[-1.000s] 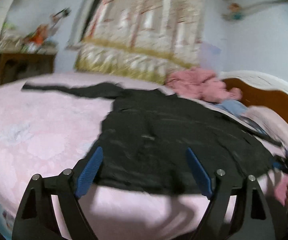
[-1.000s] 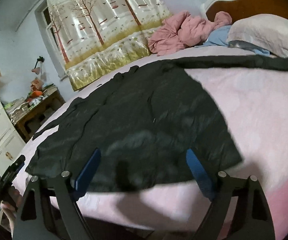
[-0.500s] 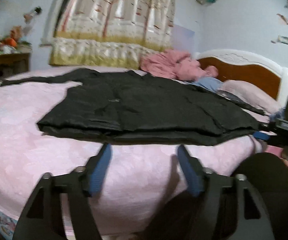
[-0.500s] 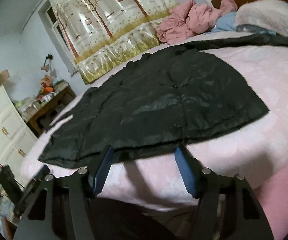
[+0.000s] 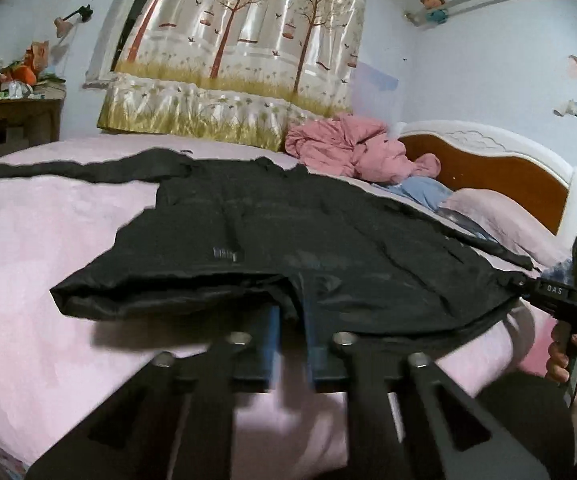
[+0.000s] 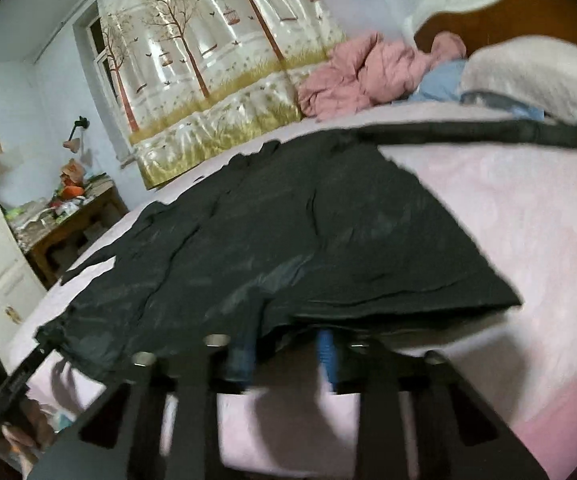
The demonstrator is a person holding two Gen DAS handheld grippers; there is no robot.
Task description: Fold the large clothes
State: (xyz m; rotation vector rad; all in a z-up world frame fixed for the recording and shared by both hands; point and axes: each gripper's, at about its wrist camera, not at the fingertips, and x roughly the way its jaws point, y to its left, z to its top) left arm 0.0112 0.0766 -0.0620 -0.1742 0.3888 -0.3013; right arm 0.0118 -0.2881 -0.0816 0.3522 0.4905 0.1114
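My left gripper (image 5: pixel 290 344) is matte black plastic: two flat, angular arms with triangular cut-outs, each arm studded with two round silver screw heads, and tipped with ribbed blue rubber pads (image 5: pixel 272 340). My right gripper (image 6: pixel 288 356) is built the same way, black arms with slot-like cut-outs, silver screws and blue pads (image 6: pixel 325 354). Seen from the left camera, the right gripper's black body (image 5: pixel 564 300) carries small white letters reading "DAS" along its side, and above that lettering sits a black box with a small green light. Below the lettering, my right hand (image 5: pixel 568 354) is bare, with a thin black cable running down beside it.
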